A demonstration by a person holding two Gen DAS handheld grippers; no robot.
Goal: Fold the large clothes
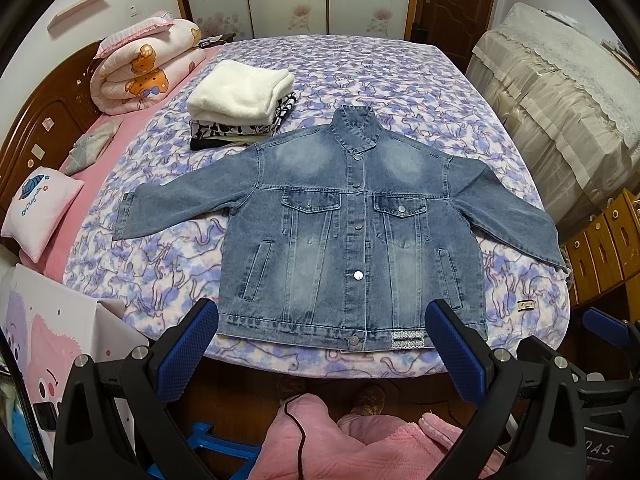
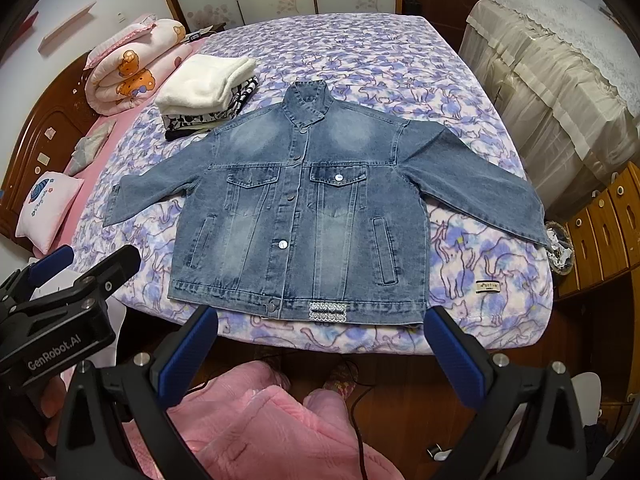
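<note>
a faded blue denim jacket (image 1: 352, 236) (image 2: 300, 216) lies flat and face up on the purple-and-white cat-print blanket (image 1: 360, 76) (image 2: 360, 60), buttoned down the front with its collar standing toward the blanket's far end. both sleeves are spread out to the sides and angled toward the near edge; the right-hand cuff reaches the blanket's side edge. the hem lies just inside the blanket's near edge. two flap chest pockets and two slanted side pockets face up, with paler washed patches at the shoulders and front panels, and a small patterned tag at the hem.
</note>
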